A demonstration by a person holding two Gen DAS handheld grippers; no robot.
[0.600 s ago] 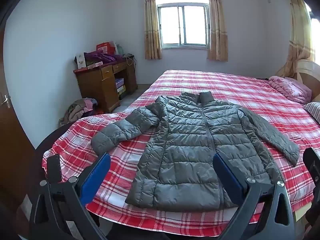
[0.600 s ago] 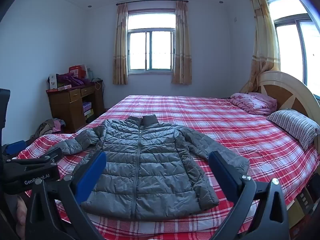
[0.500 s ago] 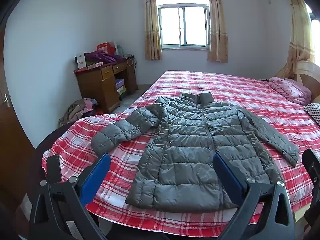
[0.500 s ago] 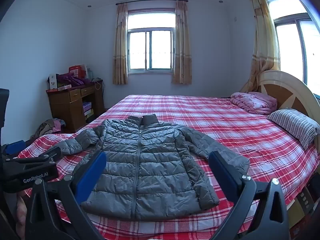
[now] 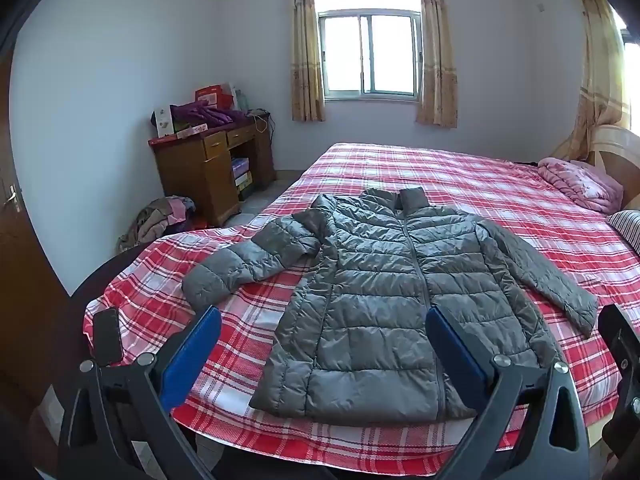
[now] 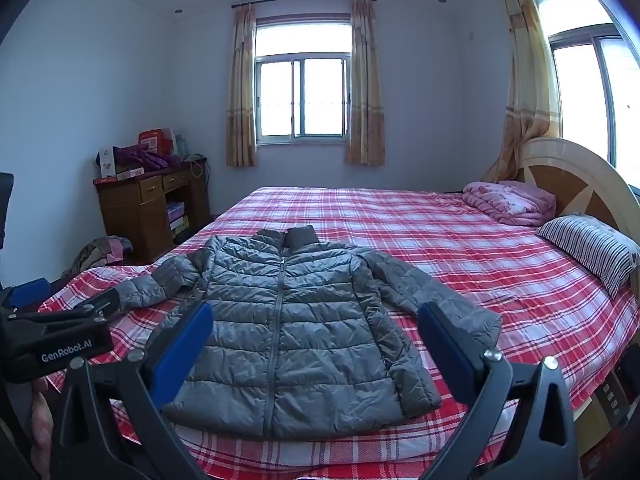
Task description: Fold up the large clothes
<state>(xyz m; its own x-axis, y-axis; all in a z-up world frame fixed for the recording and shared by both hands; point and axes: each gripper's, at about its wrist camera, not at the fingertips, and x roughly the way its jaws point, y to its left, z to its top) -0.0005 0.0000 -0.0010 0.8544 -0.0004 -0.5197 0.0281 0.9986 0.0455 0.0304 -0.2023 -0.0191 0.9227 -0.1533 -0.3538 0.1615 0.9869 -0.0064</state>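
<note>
The left gripper (image 5: 322,354) hangs with its blue pads spread wide and nothing between them, short of the near edge of the bed (image 5: 500,184). The jacket (image 5: 384,300) lies dead ahead of it at 12 o'clock, flat on the plaid cover, zipped, front up. Its long axis runs from hem at 6 to collar at 12, so the hem is the nearest part to both tools. The left sleeve (image 5: 248,260) splays out toward 10 o'clock, and its cuff sits just beyond the left pad in this view. I judge that the left gripper is the nearer one to that sleeve, so it should take it first

The right gripper (image 6: 314,352) is likewise wide open and empty, above the hem. From it the jacket (image 6: 288,328) sits at 12, the zip slightly left of centre. The right sleeve (image 6: 432,300) runs down toward 3 o'clock, its cuff close past the right pad, so this tool is better placed for that side. The body of the left gripper shows at 9 o'clock in this view, level with it, the two held side by side

Against the frames half a second back almost nothing differs: the jacket has not moved, both sets of pads keep the same spread, and each view has shifted only by a hair, if at all. Folding has not begun
</note>
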